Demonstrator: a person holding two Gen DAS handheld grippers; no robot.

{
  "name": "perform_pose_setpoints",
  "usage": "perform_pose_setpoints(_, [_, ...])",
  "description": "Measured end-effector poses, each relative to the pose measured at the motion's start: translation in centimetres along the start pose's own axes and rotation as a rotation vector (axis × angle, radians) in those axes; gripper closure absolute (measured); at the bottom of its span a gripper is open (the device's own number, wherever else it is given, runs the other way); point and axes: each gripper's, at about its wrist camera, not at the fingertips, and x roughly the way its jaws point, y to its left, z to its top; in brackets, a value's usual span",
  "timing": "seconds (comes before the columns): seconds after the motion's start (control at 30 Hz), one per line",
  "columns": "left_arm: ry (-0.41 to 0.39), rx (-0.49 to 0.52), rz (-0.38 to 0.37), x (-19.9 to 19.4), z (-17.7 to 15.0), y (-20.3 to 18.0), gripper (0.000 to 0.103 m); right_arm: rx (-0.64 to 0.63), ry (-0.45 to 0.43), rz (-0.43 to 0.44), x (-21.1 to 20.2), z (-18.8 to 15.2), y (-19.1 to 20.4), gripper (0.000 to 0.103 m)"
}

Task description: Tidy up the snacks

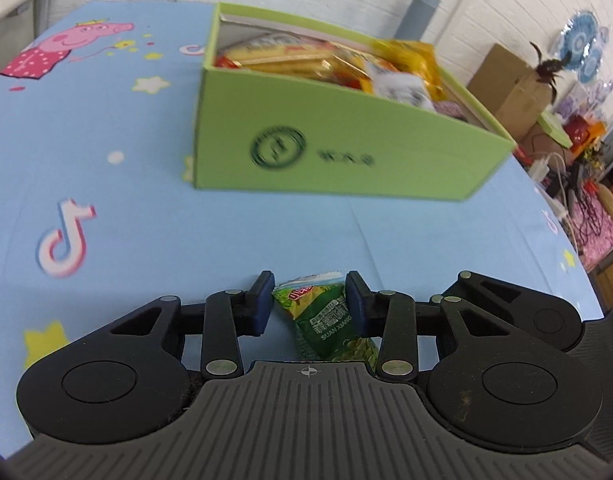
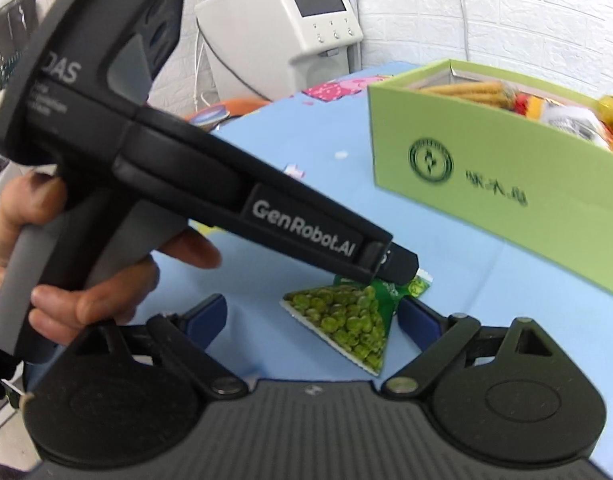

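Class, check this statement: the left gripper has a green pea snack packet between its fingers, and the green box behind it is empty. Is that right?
Not quite. The left gripper does have the green pea snack packet between its fingers, but the green box is not empty: the left wrist view shows it full of snack packets.

Green box [image 1: 346, 152] is sitting far-centre on the blue cloth [image 1: 106, 208], blocking the straight path back; its top is open but packed w/ snack packs [image 1: 306, 60], little room inside. Cloth left of box is lying bare, wide lane there. Near strip btwn box and grippers is lying free too. Pea packet [image 1: 326, 320] is lying near, w/ left gripper [image 1: 310, 300] crowding over it. In right wrist view, left gripper body is cutting diagonally across the left side, blocking approach for right gripper [image 2: 312, 320]. Clutter past right table edge.
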Motion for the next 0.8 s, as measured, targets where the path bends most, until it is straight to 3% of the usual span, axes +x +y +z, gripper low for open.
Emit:
perform_pose_setpoints(0.3, [0.003, 0.004, -0.037, -1.9, -4.2, -3.2, 0.081, -0.011, -0.001, -0.028, -3.9, -3.8, 2.7, 0.01])
perform_pose_setpoints(0.53, [0.003, 0.006, -0.041, -2.0, -4.7, -3.9, 0.078, 0.04, -0.022, -0.045, -4.7, -5.5, 2.1, 0.01])
perform_pose_setpoints(0.8, [0.013, -0.024, -0.081, -2.3, -4.6, -3.3, 0.061, 0.121, -0.08, -0.059, -5.1, -6.4, 1.0, 0.01])
